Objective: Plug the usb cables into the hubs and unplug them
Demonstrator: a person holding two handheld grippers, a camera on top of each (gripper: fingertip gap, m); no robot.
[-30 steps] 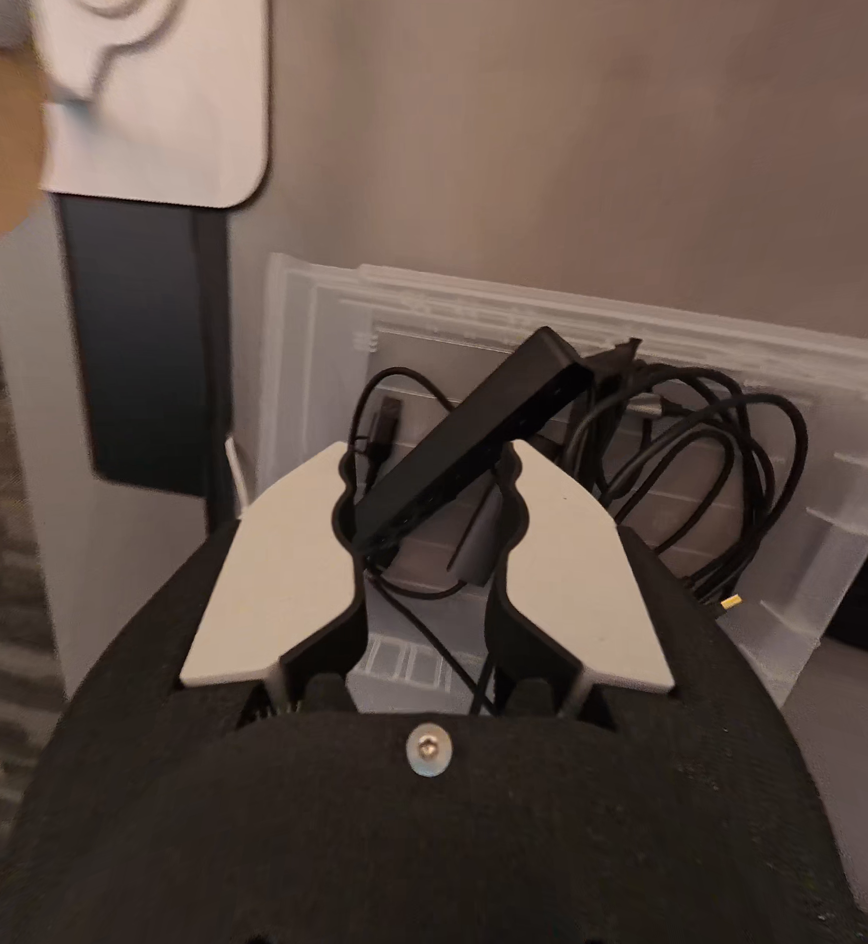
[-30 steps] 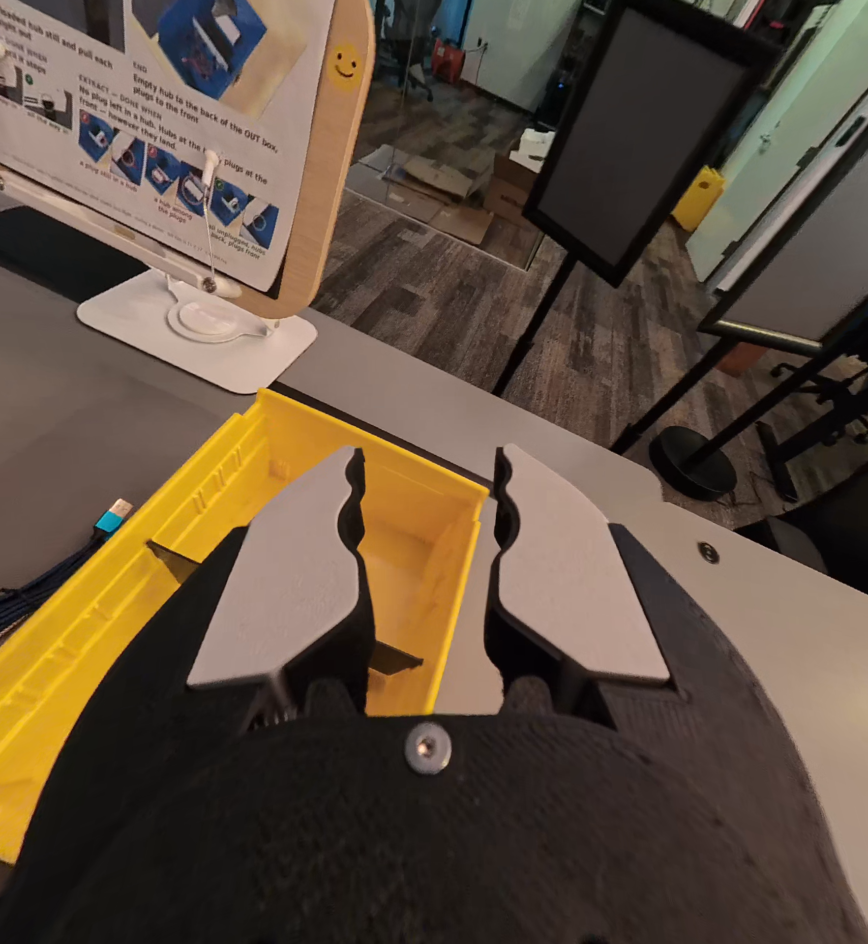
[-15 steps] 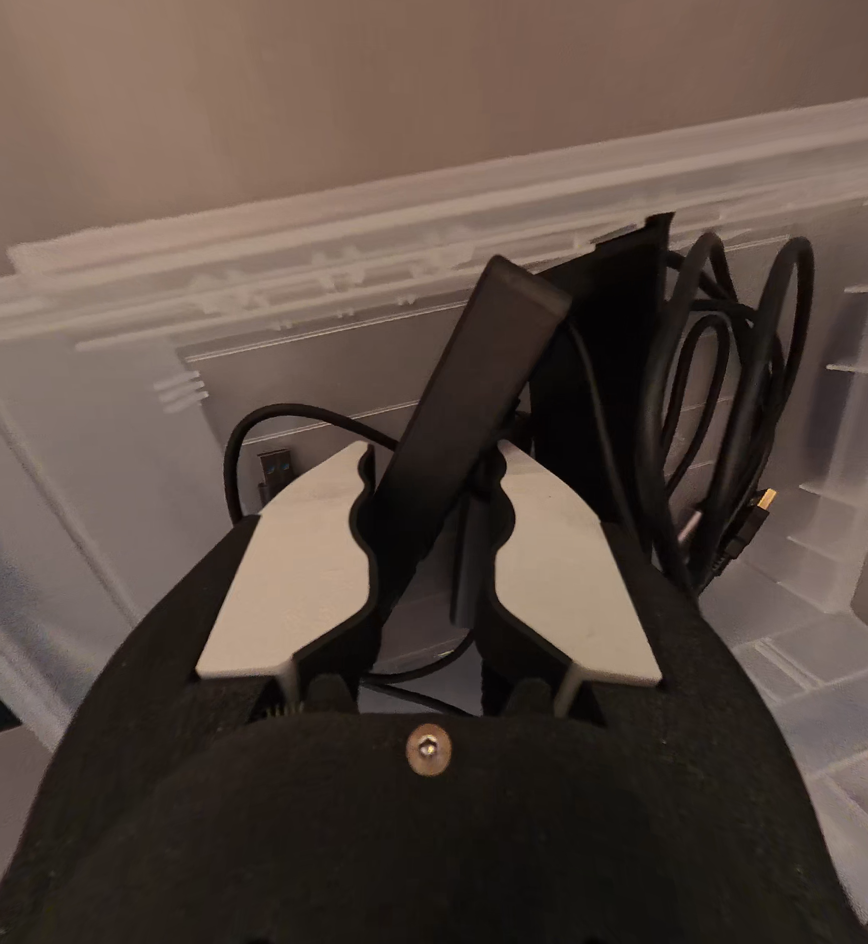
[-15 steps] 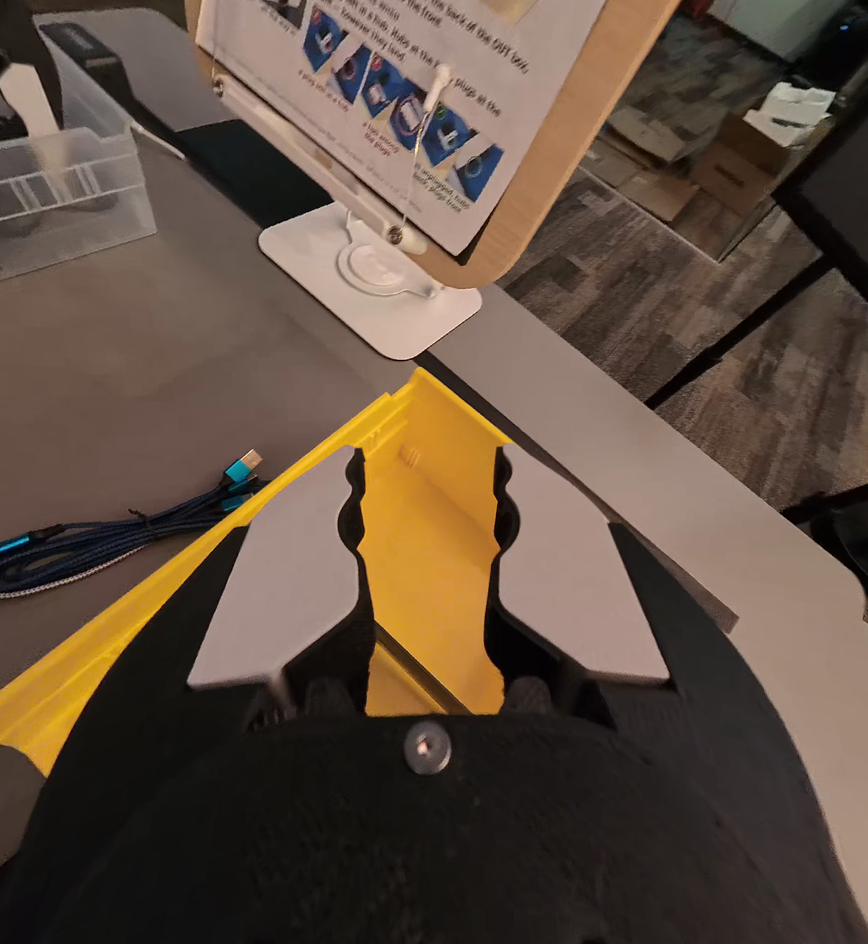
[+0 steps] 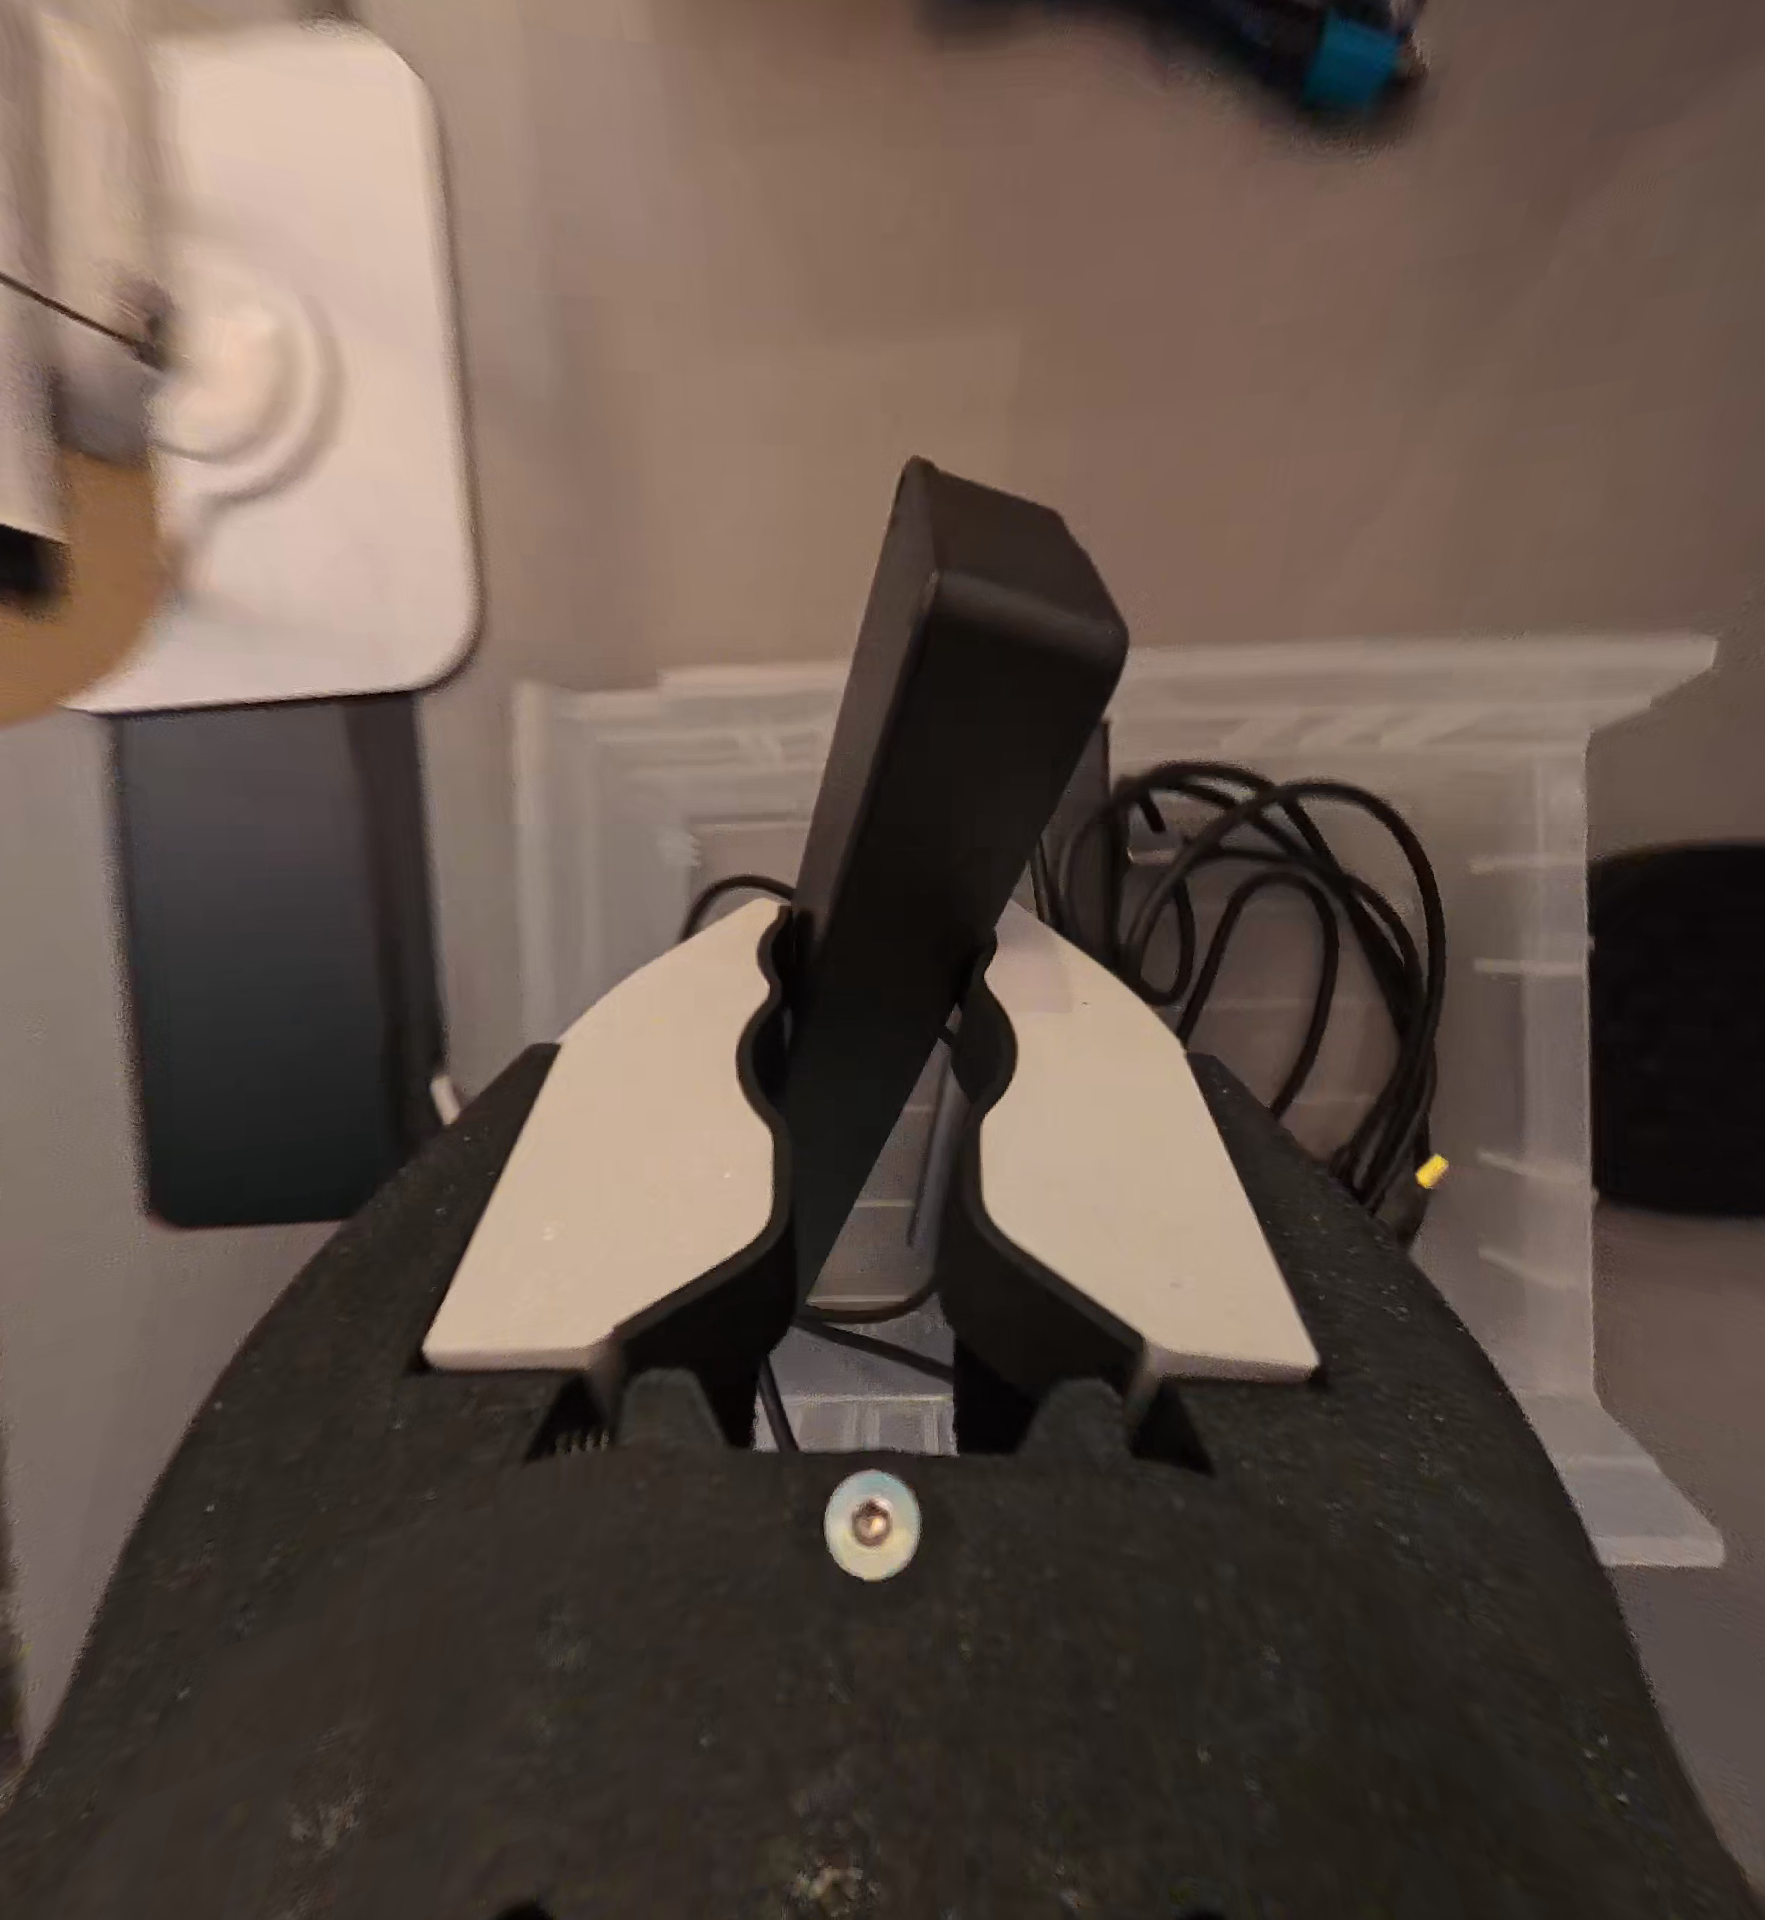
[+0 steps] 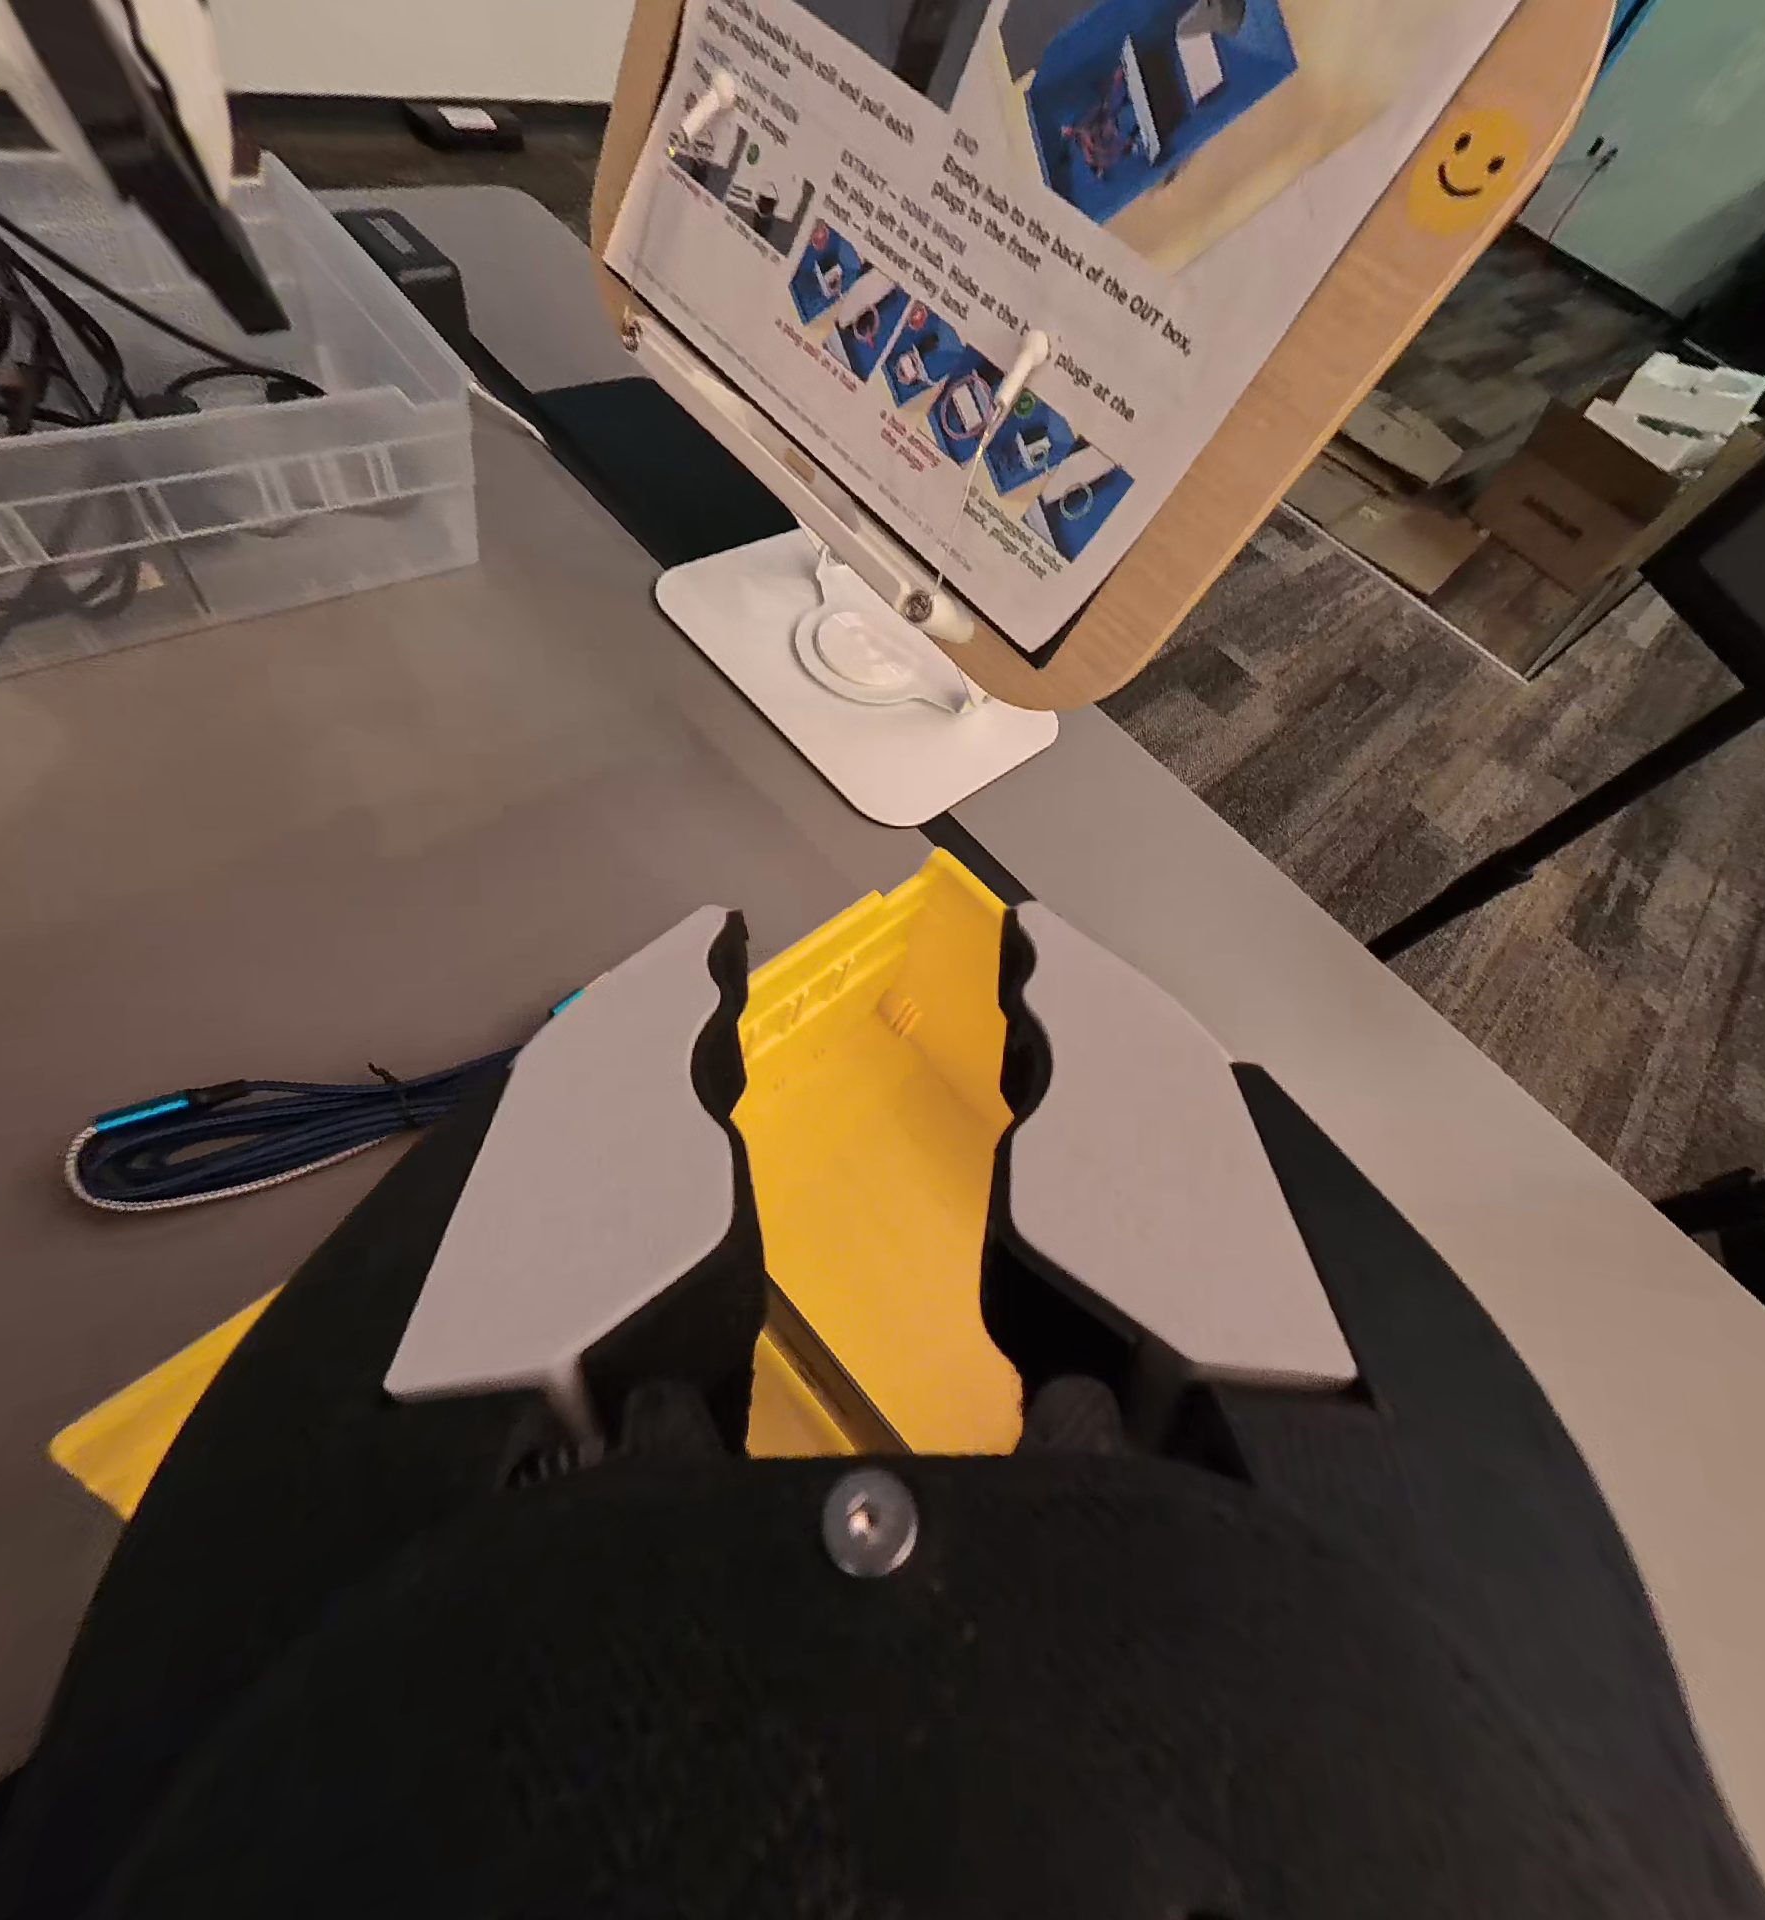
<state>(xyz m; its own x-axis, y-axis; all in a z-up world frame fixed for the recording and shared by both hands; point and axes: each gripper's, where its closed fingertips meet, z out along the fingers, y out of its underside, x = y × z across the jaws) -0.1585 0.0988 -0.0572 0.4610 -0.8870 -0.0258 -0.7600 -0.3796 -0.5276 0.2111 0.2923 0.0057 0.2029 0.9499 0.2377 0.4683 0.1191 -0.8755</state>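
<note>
my left gripper (image 5: pixel 883 997) is clamped on the black hub (image 5: pixel 935 821), which stands tilted above the clear bin (image 5: pixel 1543 935) at the table's far left. its thin cord trails into the coiled black cables (image 5: pixel 1304 935) there and could snag, dragging them out or twisting the hub in my grip. my right gripper (image 6: pixel 867 997) hangs spread and empty over the yellow bin (image 6: pixel 888 1143), the blue cable (image 6: pixel 265 1127) just to its left.
</note>
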